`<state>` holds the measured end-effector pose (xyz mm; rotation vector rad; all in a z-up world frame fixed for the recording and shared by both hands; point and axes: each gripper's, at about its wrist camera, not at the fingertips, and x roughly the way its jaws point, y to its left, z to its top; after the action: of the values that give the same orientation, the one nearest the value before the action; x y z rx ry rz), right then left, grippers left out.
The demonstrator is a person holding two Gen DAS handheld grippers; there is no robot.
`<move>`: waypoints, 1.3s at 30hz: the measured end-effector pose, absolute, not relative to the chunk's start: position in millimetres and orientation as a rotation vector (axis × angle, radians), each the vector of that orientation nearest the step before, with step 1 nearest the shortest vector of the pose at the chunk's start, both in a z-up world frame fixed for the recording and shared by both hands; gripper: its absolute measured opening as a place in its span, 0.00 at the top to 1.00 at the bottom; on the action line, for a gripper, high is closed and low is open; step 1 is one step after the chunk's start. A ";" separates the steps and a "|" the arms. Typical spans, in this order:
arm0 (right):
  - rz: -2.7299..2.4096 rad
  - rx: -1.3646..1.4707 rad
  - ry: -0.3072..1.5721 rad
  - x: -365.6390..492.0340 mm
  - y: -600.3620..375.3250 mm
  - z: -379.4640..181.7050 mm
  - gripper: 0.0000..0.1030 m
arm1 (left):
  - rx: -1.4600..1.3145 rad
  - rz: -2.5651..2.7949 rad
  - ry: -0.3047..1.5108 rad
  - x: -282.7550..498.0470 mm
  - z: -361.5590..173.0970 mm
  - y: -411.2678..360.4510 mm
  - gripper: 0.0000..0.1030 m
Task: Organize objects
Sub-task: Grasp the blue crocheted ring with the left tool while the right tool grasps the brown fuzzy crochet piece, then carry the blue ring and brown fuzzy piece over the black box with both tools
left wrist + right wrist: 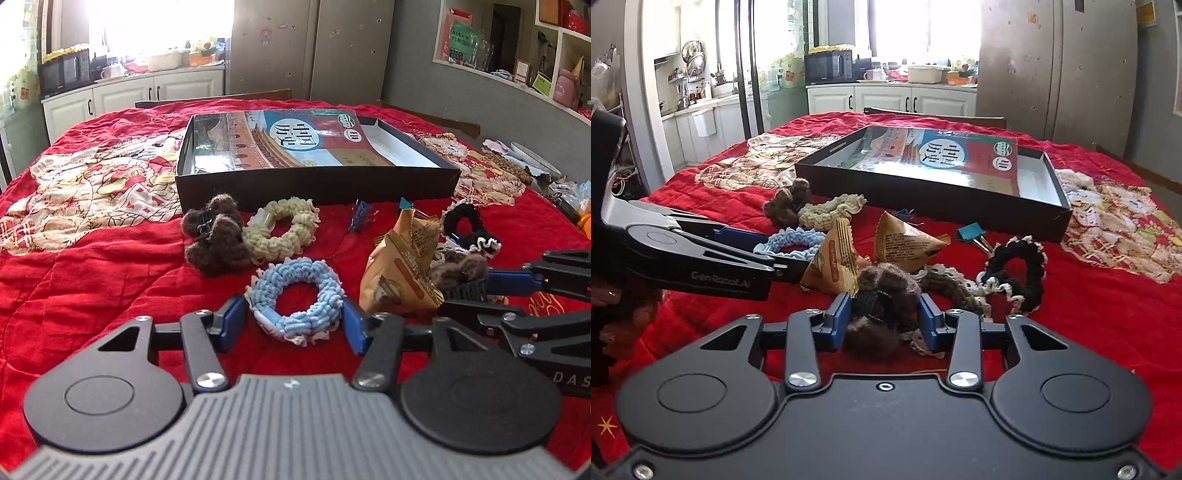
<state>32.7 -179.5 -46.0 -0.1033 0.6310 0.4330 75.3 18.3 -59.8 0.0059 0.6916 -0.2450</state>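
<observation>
Both grippers are closing in on hair ties, with the box holding only a book.

The blue hair tie (295,301) is lying between the wide-open fingers of the left gripper (295,325); the right gripper (882,321) is bracketing a brown furry clip (886,295), contact unclear. At twelve o'clock the box (314,184) is waiting; ties, snack packets (908,240) and binder clips (971,234) are all lying outside it.

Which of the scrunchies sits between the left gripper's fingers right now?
The light blue scrunchie: it lies between the open left gripper fingers. The beige scrunchie and black scrunchie lie farther off, nearer the box.
</observation>
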 end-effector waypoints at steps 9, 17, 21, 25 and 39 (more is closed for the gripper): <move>0.456 -0.069 0.648 39.1 -179.5 -47.8 0.74 | -0.016 -0.243 0.686 79.0 -59.1 24.8 0.71; 0.459 -0.063 0.645 38.0 -179.2 -46.3 0.76 | -0.002 -0.251 0.675 74.2 -56.2 22.6 0.75; 0.465 -0.059 0.637 36.3 -180.7 -43.0 0.79 | -0.015 -0.254 0.660 70.9 -50.1 25.3 0.75; 0.470 -0.057 0.613 33.4 -181.9 -35.2 0.79 | -0.014 -0.244 0.641 67.8 -41.3 27.7 0.75; 0.442 -0.077 0.523 49.5 -192.3 5.6 0.79 | 0.016 -0.262 0.566 78.9 -1.9 25.5 0.75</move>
<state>49.5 -192.3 5.6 -0.0773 0.5226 0.4416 78.9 25.5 -1.9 0.0155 0.5659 -0.2623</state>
